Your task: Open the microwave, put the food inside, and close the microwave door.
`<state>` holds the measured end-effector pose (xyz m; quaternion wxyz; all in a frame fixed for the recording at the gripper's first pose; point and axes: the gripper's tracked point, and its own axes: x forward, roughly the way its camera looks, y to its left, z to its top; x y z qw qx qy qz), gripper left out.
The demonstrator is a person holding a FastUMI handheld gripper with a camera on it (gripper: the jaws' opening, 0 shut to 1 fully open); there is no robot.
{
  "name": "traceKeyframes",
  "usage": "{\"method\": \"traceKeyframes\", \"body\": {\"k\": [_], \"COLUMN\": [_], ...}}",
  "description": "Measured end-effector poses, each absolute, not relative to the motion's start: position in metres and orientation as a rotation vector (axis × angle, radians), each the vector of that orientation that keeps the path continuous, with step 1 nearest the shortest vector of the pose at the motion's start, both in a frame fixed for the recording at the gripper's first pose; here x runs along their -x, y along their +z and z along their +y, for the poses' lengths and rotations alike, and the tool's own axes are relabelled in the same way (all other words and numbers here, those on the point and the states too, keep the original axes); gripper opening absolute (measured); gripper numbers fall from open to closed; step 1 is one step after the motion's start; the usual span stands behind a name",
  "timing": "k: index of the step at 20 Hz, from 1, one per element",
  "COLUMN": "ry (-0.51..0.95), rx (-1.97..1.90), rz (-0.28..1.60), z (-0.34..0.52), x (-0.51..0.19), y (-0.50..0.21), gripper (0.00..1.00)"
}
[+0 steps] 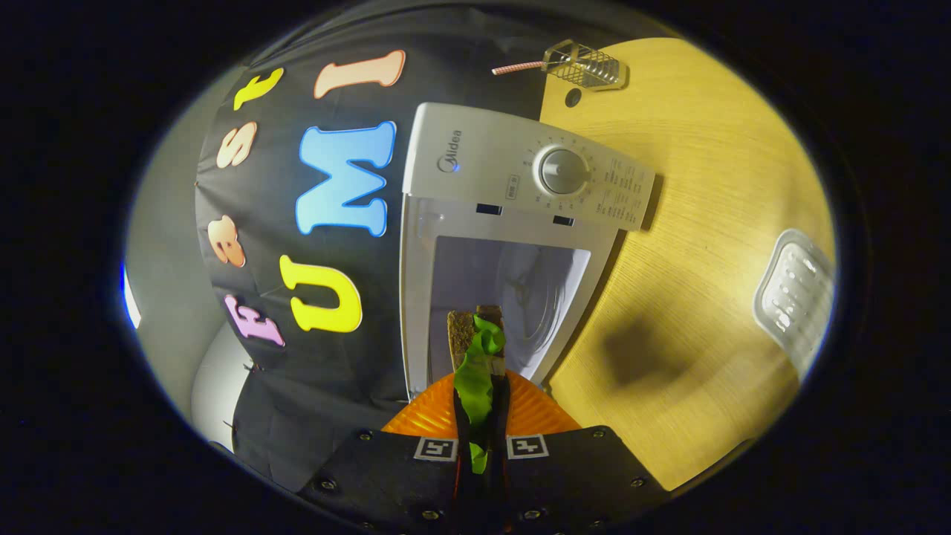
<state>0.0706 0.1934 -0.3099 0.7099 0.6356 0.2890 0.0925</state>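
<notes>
Between the tool's (481,416) fingers, low in the frame's middle, a sandwich (475,349) with green lettuce sits clamped above an orange plate (531,416). Just beyond stands the open Midea microwave (520,178) on the wooden bench (706,260).

Wooden tabletop (713,245), clear tray (793,297) near its edge, wire rack (587,67), possibly a holder, with striped straw (516,68)

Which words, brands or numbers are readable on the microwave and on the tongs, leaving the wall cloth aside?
"Midea": brand on the microwave's control panel, beside the dial.
Small print around the dial and on the panel's far end: too small to read.
Square markers on the tongs, which are shut on the sandwich: patterns, no letters.
</notes>
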Motion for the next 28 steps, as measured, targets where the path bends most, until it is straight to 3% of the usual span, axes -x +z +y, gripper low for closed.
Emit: {"method": "traceKeyframes", "body": {"k": [6,15,23,25,28], "ry": [-0.031,-0.226,-0.265,-0.271,-0.261], "rx": [-1.537,-1.569,-1.512,-1.511,-1.548], "rz": [0.508,0.388,0.366,0.388,0.462], "z": [0.222,0.246,0.261,0.262,0.274], "x": [-0.145,-0.222,-0.248,-0.246,-0.251], "y": [-0.348,-0.39,-0.402,-0.405,-0.417], "gripper": [0.1,0.1,0.1,0.14,0.36]}}
